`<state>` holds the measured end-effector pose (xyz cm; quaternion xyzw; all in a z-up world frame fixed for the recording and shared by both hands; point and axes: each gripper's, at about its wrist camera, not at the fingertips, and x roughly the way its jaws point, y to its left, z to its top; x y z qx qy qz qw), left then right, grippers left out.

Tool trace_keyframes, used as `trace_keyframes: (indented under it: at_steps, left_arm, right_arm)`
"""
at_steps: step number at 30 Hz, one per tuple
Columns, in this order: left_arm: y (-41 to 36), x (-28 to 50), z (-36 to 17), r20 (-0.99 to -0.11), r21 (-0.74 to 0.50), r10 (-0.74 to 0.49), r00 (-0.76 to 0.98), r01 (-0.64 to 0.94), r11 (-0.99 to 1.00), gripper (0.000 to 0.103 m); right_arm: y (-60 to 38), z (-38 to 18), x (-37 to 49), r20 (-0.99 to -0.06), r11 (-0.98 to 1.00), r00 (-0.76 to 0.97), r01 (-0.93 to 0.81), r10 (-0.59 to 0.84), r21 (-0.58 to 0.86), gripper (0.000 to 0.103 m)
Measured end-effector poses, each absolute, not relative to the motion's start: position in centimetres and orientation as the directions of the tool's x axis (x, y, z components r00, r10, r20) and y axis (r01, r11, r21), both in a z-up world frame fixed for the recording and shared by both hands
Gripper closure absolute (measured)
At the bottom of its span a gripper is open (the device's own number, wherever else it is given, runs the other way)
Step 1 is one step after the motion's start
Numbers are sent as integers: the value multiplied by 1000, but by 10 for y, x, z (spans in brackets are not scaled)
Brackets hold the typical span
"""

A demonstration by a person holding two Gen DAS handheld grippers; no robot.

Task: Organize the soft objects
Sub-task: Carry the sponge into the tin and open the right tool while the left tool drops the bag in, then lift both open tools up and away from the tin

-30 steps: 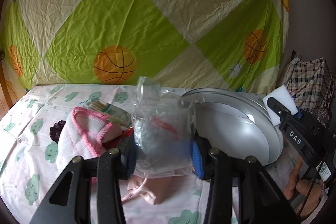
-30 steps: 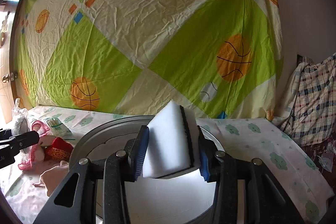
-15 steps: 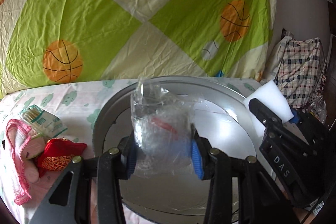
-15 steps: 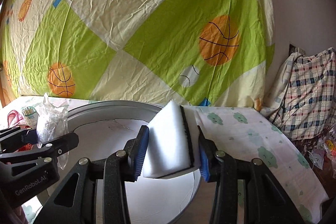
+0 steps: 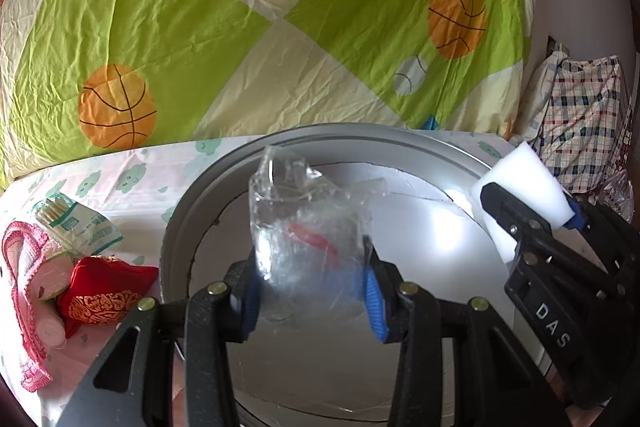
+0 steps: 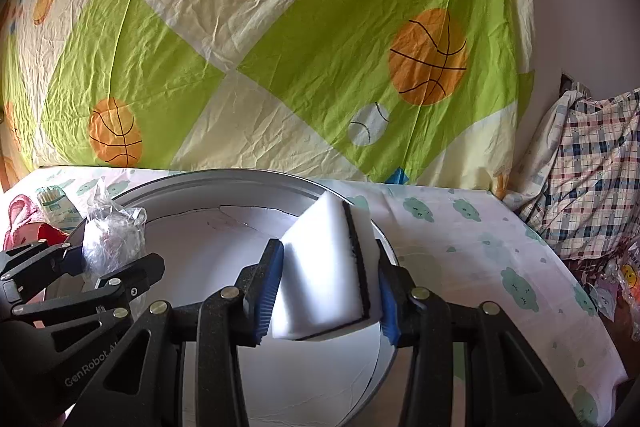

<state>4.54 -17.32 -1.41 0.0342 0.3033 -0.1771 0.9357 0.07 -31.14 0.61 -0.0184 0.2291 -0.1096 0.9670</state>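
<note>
My left gripper is shut on a crumpled clear plastic bag and holds it above the big round metal basin. My right gripper is shut on a white sponge with a thin black layer, held over the basin's right side. In the left wrist view the sponge and right gripper show at the right. In the right wrist view the bag and left gripper show at the left.
Left of the basin on the bed lie a red embroidered pouch, a pink-edged white cloth and a pack of cotton swabs. A basketball-print sheet hangs behind. A plaid bag stands at right.
Both grippers have moved right from the pile of soft things to over the basin, each still holding its object. The pile now lies at the far left.
</note>
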Motion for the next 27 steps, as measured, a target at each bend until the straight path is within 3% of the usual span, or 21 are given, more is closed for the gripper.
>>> trace_keyframes:
  at_steps: [6,8,10,11,14,15,16,21,27]
  left_arm:
    - [-178,45,-15,-577,-8,-293,763,353,935,61]
    - [-178,45,-15,-575,-8,-291,764,350,937,59]
    - [-177,44,-14,-569,-3,-274,776,331,944,54]
    - [-176,43,-13,-563,-2,-264,783,318,948,51]
    - [-167,41,-11,-540,-26,-258,801,290,957,22]
    - [-164,39,-9,-530,-36,-257,808,281,959,8]
    - [-161,37,-8,-517,-46,-258,816,275,960,1]
    - [-156,18,3,-416,-5,-233,879,255,967,0]
    - [-151,7,5,-375,27,-216,902,243,970,0]
  right_arm:
    - [-310,6,2,-446,978,871,191,-207,-81,56]
    - [-310,6,2,-448,979,870,190,-206,-80,51]
    - [-309,6,2,-445,975,868,204,-220,-84,33]
    - [-310,7,0,-438,971,867,225,-239,-86,29]
    - [-319,11,-8,-404,966,881,256,-246,-29,22]
    - [-324,13,-10,-396,965,887,262,-239,4,15]
    - [-329,15,-13,-386,962,892,270,-236,34,11]
    - [-345,19,-20,-370,943,896,309,-245,124,11]
    - [-355,18,-27,-364,922,898,334,-248,196,11]
